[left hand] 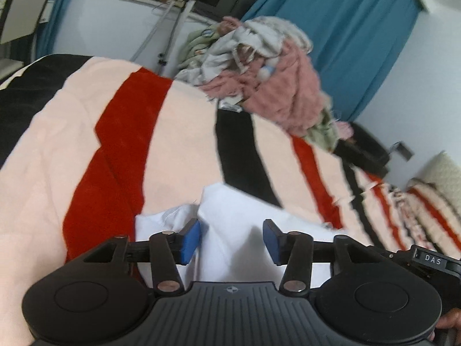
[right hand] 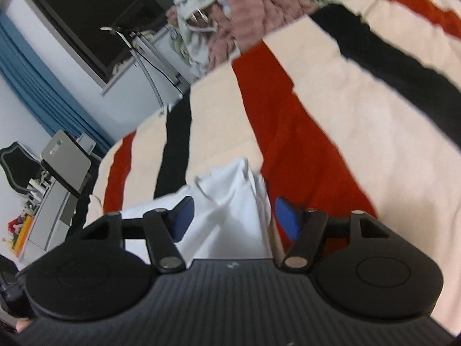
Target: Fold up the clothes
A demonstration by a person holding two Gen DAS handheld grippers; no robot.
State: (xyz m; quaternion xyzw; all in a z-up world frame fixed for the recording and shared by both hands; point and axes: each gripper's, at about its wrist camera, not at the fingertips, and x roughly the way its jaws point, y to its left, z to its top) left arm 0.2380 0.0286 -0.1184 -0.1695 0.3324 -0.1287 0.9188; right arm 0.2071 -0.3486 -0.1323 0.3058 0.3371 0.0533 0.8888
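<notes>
A white garment lies on the striped blanket in front of my left gripper. The left jaws are open, with the white cloth lying between the blue pads. In the right wrist view the same white garment bunches up between the blue pads of my right gripper, whose jaws are also open around the cloth. I cannot see the garment's full shape; the gripper bodies hide its near part.
The bed is covered by a pink, red and black striped blanket. A pile of unfolded clothes sits at the far side, also in the right wrist view. Blue curtains, a stand, a desk and chair are beyond.
</notes>
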